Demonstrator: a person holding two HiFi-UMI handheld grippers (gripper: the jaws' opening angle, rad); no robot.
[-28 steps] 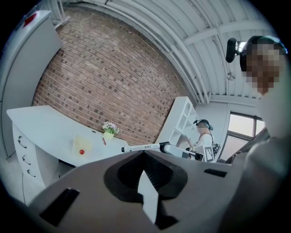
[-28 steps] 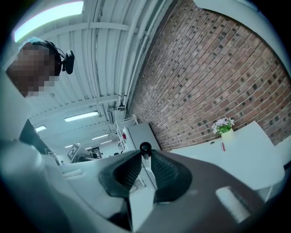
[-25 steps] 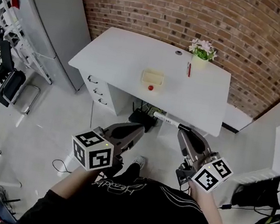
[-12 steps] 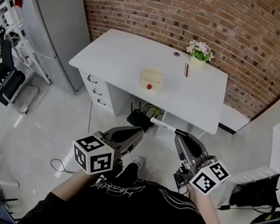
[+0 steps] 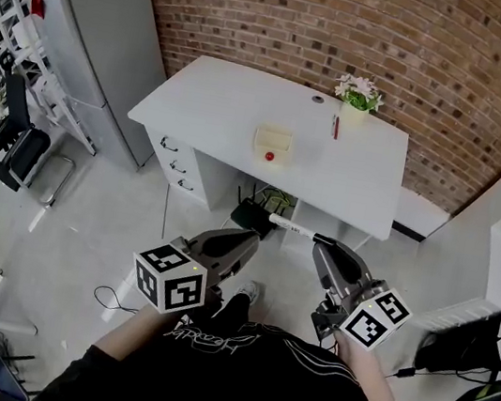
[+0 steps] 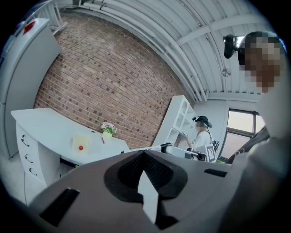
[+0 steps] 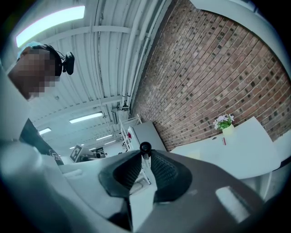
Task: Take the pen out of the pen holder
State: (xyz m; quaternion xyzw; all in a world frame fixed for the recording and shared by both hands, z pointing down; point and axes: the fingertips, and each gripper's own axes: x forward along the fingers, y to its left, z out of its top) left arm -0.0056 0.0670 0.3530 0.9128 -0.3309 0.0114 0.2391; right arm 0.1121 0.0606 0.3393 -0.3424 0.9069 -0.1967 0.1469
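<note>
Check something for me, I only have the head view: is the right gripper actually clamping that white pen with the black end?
Observer: Yes. Its own view shows the right gripper pinching the white pen with the black end at its jaw tips.
Operator: And the other one?
Observer: The left gripper has its jaws together, nothing between them.
Operator: Anyone nearby?
Observer: A second person stands by white shelves, in the left gripper view.

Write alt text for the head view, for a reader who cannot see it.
Seen from above, a person in a black shirt holds two tools over a pale floor; the right tool grips a white pen crosswise, and the left tool is shut and empty. Ahead, a white desk by a brick wall carries a flower pot and a yellow tray.
</note>
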